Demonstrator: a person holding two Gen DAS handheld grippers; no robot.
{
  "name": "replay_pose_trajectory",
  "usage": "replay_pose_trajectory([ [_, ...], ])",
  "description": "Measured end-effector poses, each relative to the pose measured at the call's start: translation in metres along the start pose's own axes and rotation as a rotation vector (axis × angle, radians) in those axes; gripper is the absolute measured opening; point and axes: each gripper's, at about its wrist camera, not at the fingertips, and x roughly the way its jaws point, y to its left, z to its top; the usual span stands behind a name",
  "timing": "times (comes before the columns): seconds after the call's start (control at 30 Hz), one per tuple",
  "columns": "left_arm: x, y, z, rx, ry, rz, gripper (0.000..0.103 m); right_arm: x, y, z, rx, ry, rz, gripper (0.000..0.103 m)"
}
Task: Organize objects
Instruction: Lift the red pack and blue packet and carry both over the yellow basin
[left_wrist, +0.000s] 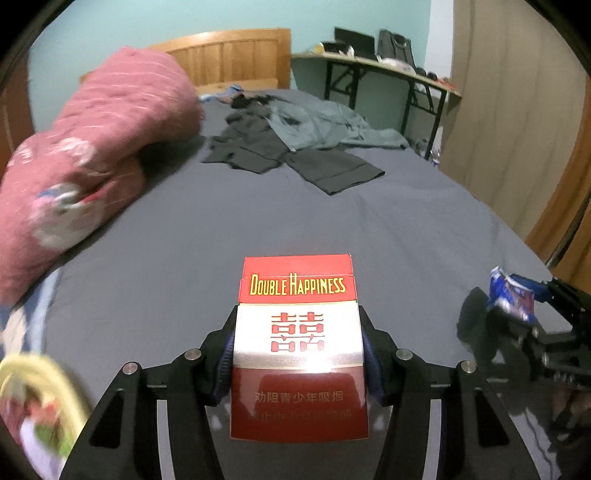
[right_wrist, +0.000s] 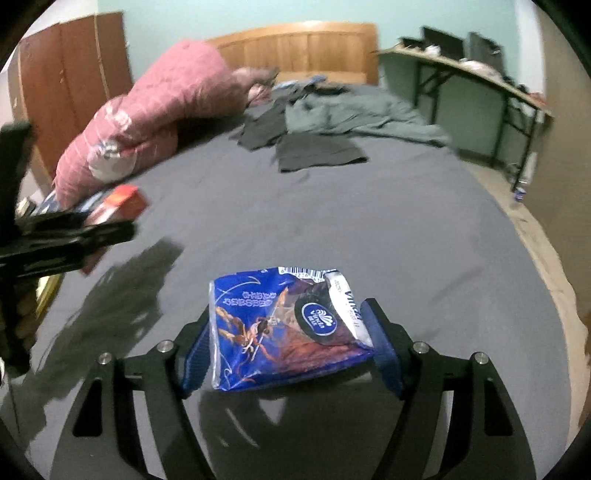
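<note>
Bedroom, grey bed (left_wrist: 207, 236) below both claws. Red cigarette pack (left_wrist: 298, 343) clamped by long sides in left claw (left_wrist: 297, 354), above bed; judged light, stiff, crushable. Blue snack wrapper (right_wrist: 284, 328) pinched in right claw (right_wrist: 291, 343); judged soft, crinkly, slippery. Yellow-rimmed thing (left_wrist: 40, 391) at left edge blurred, unidentifiable.

Wide bed (left_wrist: 229, 229) under a grey sheet. Near its headboard end: dark and grey-green clothes (left_wrist: 295, 144), spread flat. Along its left edge: a rolled pink quilt (left_wrist: 92, 147).
</note>
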Motion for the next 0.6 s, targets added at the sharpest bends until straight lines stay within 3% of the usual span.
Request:
replay_pose_trajectory([
  [0.13, -0.059, 0.016, -0.045, -0.041, -0.049, 0.040, 0.055, -0.035, 0.009, -0.018, 0.062, -0.042, -0.054, 0.074],
  [0.27, -0.086, 0.030, -0.081, -0.111, -0.086, 0.056, 0.055, -0.057, 0.020, -0.018, 0.077, -0.084, -0.070, 0.074],
  [0.33, -0.088, 0.030, -0.084, -0.110, -0.072, 0.062, 0.055, -0.062, 0.024, -0.013, 0.093, -0.122, -0.073, 0.074],
  [0.43, -0.100, 0.024, -0.083, -0.102, -0.117, 0.071, 0.055, -0.065, 0.034, -0.011, 0.073, -0.153, -0.088, 0.074],
  [0.6, -0.107, 0.020, -0.094, -0.110, -0.123, 0.052, 0.055, -0.056, 0.044, -0.019, 0.042, -0.130, -0.083, 0.074],
])
